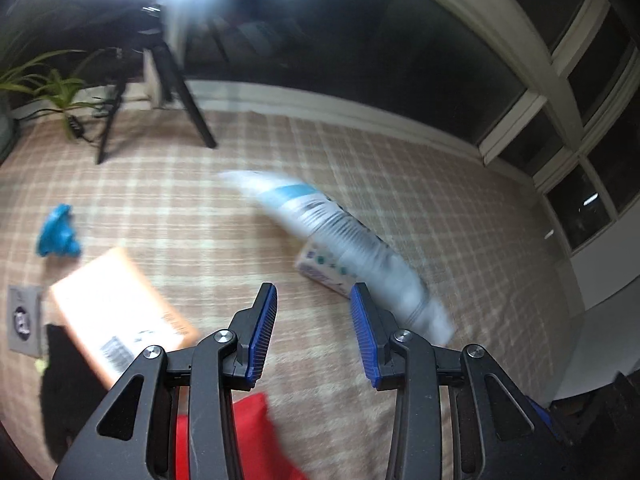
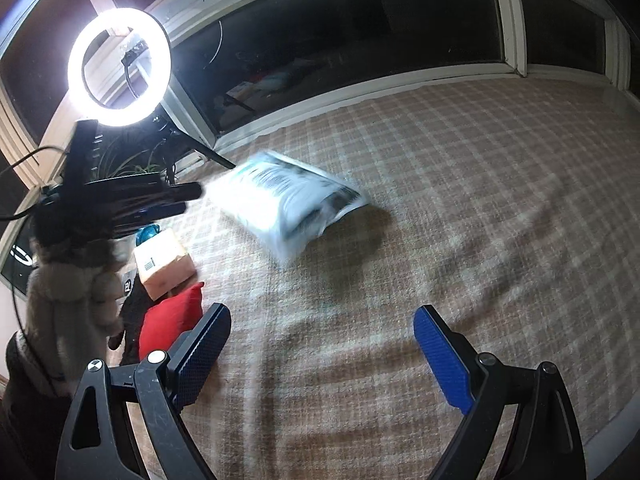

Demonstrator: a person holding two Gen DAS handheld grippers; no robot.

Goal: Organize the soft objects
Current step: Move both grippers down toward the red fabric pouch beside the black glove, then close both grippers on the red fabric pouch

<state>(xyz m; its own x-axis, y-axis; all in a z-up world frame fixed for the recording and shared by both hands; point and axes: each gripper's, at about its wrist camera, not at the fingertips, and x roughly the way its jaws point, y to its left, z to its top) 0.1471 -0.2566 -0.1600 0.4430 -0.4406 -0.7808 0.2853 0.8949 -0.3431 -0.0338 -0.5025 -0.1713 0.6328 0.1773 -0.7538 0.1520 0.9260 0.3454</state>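
A white and blue soft plastic pack (image 1: 340, 232) is motion-blurred above the checked blanket (image 1: 200, 208), over a small patterned tissue pack (image 1: 320, 268). It also shows blurred in the right wrist view (image 2: 284, 204). My left gripper (image 1: 314, 300) is open and empty, just near of the pack. My right gripper (image 2: 320, 320) is open and empty, well short of it. A red cushion (image 1: 248, 432) lies under the left gripper and shows at the left in the right wrist view (image 2: 172, 320). An orange soft pack (image 1: 116, 312) lies left, also in the right wrist view (image 2: 164, 264).
A blue soft toy (image 1: 58, 232) lies at the far left. A black cloth (image 1: 64, 392) and a grey card (image 1: 24, 320) lie at the left edge. A ring light (image 2: 120, 64) on a tripod (image 1: 180, 92) stands at the back by a plant (image 1: 56, 88) and dark windows (image 1: 360, 40).
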